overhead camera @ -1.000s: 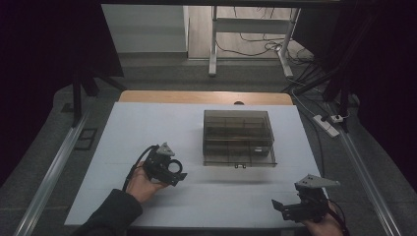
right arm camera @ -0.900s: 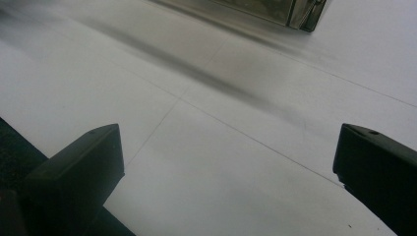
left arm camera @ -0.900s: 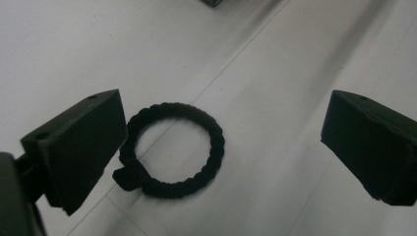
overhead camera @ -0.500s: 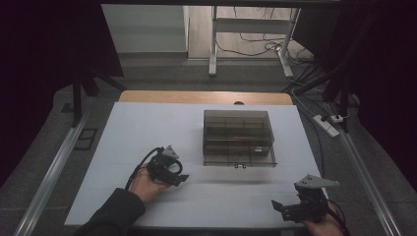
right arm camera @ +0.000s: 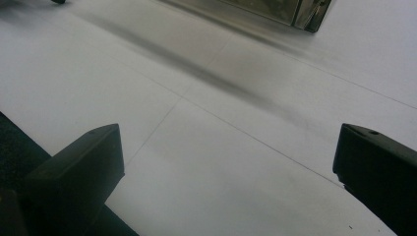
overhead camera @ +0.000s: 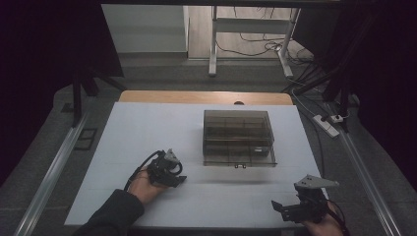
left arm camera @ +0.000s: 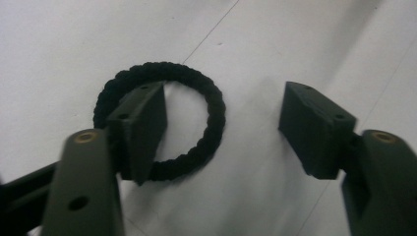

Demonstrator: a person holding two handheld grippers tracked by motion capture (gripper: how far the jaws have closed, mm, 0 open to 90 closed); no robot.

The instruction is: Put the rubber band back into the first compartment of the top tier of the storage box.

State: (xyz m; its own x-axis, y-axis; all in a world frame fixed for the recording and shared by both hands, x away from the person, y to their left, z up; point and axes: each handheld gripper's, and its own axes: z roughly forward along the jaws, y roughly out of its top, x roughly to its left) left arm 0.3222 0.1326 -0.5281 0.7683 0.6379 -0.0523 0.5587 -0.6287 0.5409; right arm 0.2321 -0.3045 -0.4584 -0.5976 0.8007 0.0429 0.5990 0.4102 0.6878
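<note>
Left tongs (left arm camera: 221, 128): jaws spread, lowered over black braided ring (left arm camera: 211, 105) on white table (overhead camera: 147, 128); one jaw inside loop, other outside, ring's strand between, not yet pinched. Over last second left hand (overhead camera: 142, 179) shifted slightly toward near edge, tongs tipping down onto ring. Judged: grasp imminent. Right tongs (right arm camera: 226, 167): spread, empty, parked at near right corner, unmoved. Smoky compartment box (overhead camera: 238, 137) at table centre, closed, well apart from ring.

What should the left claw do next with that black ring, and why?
Probably close. The left gripper is open, low over the table, and one jaw stands inside the black ring while the other stands outside it. Closing would likely pinch the ring's side between them, ready to lift.
</note>
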